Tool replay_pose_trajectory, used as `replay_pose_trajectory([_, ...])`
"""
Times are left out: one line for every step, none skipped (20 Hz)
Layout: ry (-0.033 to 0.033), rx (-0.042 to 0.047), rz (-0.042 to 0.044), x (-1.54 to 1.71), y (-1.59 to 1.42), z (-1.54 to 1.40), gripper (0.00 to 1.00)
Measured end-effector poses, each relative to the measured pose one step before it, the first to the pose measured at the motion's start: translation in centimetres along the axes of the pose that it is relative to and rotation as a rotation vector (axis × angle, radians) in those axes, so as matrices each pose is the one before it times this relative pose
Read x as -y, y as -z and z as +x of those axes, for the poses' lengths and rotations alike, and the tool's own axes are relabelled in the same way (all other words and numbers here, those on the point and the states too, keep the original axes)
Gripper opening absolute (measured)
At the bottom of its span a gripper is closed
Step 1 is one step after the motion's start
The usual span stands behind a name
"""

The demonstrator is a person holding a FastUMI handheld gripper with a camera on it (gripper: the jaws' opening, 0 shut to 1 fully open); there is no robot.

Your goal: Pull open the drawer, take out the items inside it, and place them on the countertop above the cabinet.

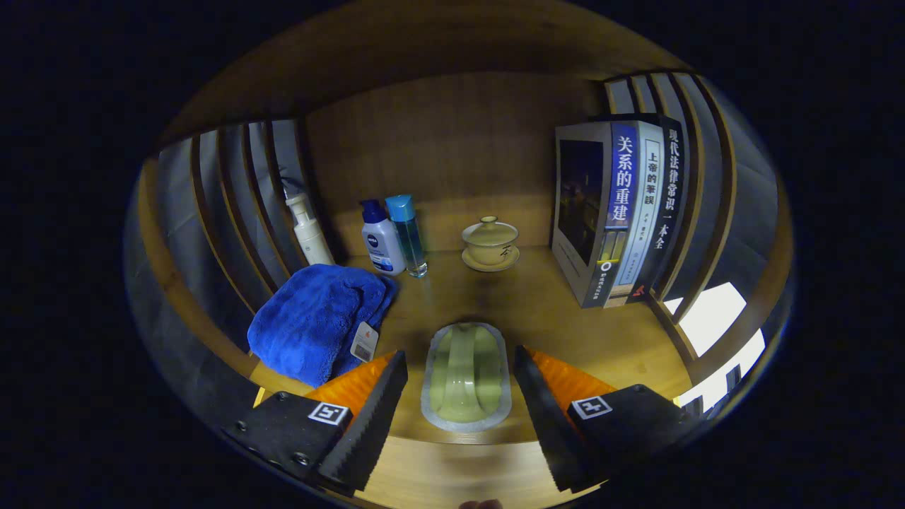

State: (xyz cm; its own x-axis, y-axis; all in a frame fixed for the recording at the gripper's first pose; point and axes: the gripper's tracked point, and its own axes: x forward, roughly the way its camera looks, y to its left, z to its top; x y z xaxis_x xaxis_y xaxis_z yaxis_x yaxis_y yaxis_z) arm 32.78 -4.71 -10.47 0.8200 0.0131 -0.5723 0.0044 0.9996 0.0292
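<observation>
Evidently a pale green oblong dish (465, 378) already sits on the wooden counter (537, 311), between the spread, empty fingers of the hand-held gripper (459, 417); any remaining drawer contents unverifiable.

Dish (466, 378) between fingers (368, 417), on countertop (537, 311)

Gripper (459, 396) fingers spread wide, apart from pale green oblong dish (466, 377) lying between them near front edge of wooden countertop (537, 304); blue folded towel (318, 318) at left edge.
</observation>
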Motion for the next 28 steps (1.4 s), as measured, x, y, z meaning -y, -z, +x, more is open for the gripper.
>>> replay_pose_trajectory([-0.00336,0.01140,0.00701,-0.115,-0.103,-0.677,0.99])
replay_pose_trajectory([-0.00895,0.02391,0.00808,-0.152,-0.356,-0.844,0.99])
replay_pose_trajectory([-0.01307,0.03328,0.00456,-0.216,-0.582,-1.102,0.99])
replay_pose_trajectory([-0.00750,0.03719,-0.00371,0.013,-0.661,-1.418,0.99])
replay_pose_trajectory([-0.00553,0.04107,-0.00914,0.109,-0.722,-1.519,0.99])
replay_pose_trajectory([-0.00475,0.03734,-0.01083,-0.075,-0.703,-1.633,0.99])
replay_pose_trajectory([-0.00615,0.03320,-0.01531,-0.126,-0.525,-1.716,0.99])
replay_pose_trajectory([-0.00669,0.03446,-0.01453,-0.087,-0.545,-1.929,0.99])
replay_pose_trajectory([-0.00242,0.03727,-0.01324,-0.154,-0.575,-1.654,0.98])
replay_pose_trajectory([-0.00193,0.03843,-0.01608,-0.081,-0.586,-1.491,0.98])
replay_pose_trajectory([0.00133,0.03114,-0.01864,-0.054,-0.456,-1.627,0.98])
replay_pose_trajectory([0.00255,0.02475,-0.01376,-0.052,-0.172,-1.607,0.98])
replay_pose_trajectory([-0.00746,0.01647,-0.00533,-0.321,0.104,-1.513,0.98])
replay_pose_trajectory([-0.00764,0.01330,0.00408,-0.341,0.191,-1.326,0.98])
replay_pose_trajectory([-0.00603,0.00988,0.01065,-0.229,0.446,-1.389,0.98])
replay_pose_trajectory([-0.00397,0.01391,0.01359,-0.288,0.419,-1.244,0.98])
replay_pose_trajectory([0.00071,0.01471,0.01184,-0.098,0.454,-1.124,0.98])
replay_pose_trajectory([0.00698,0.01708,0.00812,0.129,0.598,-1.023,0.98])
replay_pose_trajectory([0.00943,0.01338,0.00689,0.087,0.659,-0.952,0.98])
replay_pose_trajectory([0.00685,0.00758,0.00102,-0.106,0.928,-0.909,0.98])
replay_pose_trajectory([0.00582,0.00926,-0.00725,-0.070,0.875,-0.713,0.98])
replay_pose_trajectory([0.01068,0.01124,-0.01467,-0.012,0.744,-0.447,0.98])
replay_pose_trajectory([0.01171,0.00835,-0.01820,0.022,0.890,-0.415,0.98])
replay_pose_trajectory([0.00939,0.00090,-0.01470,-0.207,0.975,-0.299,0.98])
replay_pose_trajectory([-0.00081,-0.00349,-0.00633,-0.390,1.045,-0.413,0.98])
replay_pose_trajectory([-0.00954,-0.00818,-0.00100,-0.775,0.859,-0.527,0.98])
replay_pose_trajectory([-0.00850,-0.00258,0.00114,-0.390,0.664,-1.015,0.98])
replay_pose_trajectory([-0.00792,0.00142,0.01167,-0.491,0.479,-0.527,0.98])
